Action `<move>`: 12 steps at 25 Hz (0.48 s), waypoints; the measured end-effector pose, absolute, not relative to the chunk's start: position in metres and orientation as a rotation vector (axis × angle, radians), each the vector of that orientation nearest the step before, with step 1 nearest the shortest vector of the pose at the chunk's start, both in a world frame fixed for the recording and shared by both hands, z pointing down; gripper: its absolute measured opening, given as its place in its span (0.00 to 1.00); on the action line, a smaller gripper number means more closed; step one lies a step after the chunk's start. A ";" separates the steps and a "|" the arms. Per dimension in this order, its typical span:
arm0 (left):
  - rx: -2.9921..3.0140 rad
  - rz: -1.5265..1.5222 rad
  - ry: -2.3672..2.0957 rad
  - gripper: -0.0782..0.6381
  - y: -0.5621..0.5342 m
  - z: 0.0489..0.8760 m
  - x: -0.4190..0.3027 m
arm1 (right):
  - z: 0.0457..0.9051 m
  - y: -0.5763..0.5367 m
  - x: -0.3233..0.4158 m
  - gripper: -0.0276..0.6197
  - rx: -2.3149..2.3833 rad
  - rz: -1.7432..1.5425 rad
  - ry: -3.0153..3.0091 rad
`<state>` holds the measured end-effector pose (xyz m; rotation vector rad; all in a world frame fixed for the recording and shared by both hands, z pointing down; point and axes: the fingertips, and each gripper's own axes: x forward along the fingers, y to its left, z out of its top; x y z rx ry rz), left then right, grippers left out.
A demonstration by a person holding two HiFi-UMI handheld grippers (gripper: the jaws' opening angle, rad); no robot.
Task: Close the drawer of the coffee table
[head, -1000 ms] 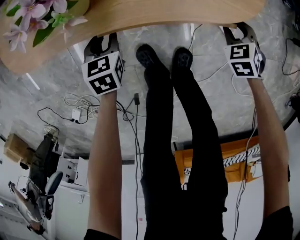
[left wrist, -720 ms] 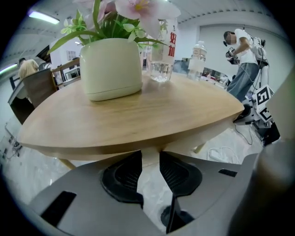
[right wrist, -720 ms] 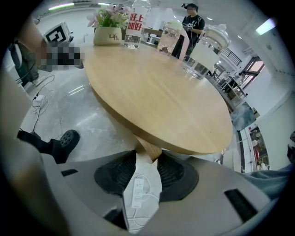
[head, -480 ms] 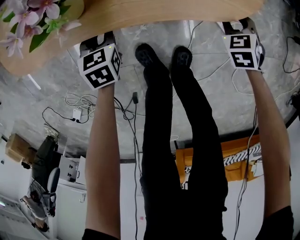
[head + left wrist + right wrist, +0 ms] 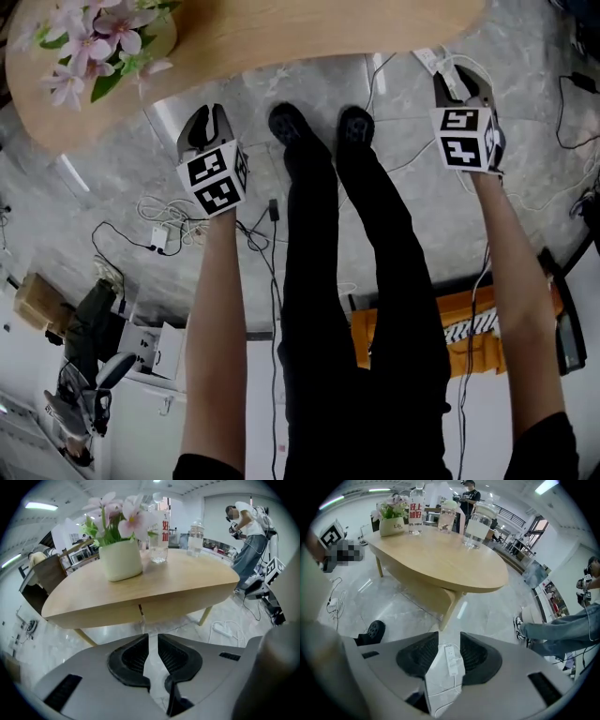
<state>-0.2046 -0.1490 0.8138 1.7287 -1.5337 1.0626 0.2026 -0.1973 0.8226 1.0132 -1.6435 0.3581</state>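
**A:** Head view, biggest thing first: the oval wooden surface [image 5: 328, 26] runs across the top of the picture. The person stands just in front of it with both arms pointing down. Where is the drawer?

**B:** The drawer front [image 5: 164, 609] is in the band under the top, best seen in the left gripper view. It looks flush, with only a thin upright seam beside it. Nothing juts out over the floor.

**A:** So the push is done?

**B:** I'd judge so. Both tools hang clear of the wood and touch nothing.

**A:** And their jaws?

**B:** The left hand-held gripper [image 5: 153, 644] has just been closing. Its jaws stand at a narrow slit with only floor showing through. The right hand-held gripper [image 5: 449, 641] is wider and also empty. The power strip [image 5: 450, 660] seen through its gap lies on the floor below.

**A:** What does the next move call for?

**B:** Probably just a check that the front sits even with the band. If it sits proud, press it level with closed jaws, keeping away from the flower pot [image 5: 121, 559] on top.
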 end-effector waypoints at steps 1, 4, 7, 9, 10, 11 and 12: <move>1.729 1.063 -1.532 0.20 -0.142 0.803 -0.202 | 0.814 -0.189 0.205 0.25 1.015 0.369 -1.645; 1.721 1.067 -1.515 0.20 -0.117 0.764 -0.189 | 0.778 -0.163 0.211 0.25 1.021 0.413 -1.653; 1.728 1.038 -1.525 0.20 -0.102 0.718 -0.176 | 0.737 -0.148 0.209 0.25 1.052 0.446 -1.679; 1.755 1.023 -1.532 0.20 -0.096 0.684 -0.169 | 0.707 -0.140 0.204 0.25 1.076 0.466 -1.704; 1.775 1.024 -1.535 0.20 -0.091 0.667 -0.166 | 0.692 -0.135 0.200 0.25 1.086 0.477 -1.719; 1.796 1.028 -1.541 0.20 -0.085 0.649 -0.163 | 0.676 -0.130 0.195 0.25 1.094 0.486 -1.736; 1.815 1.027 -1.549 0.20 -0.080 0.630 -0.161 | 0.660 -0.125 0.191 0.25 1.101 0.492 -1.755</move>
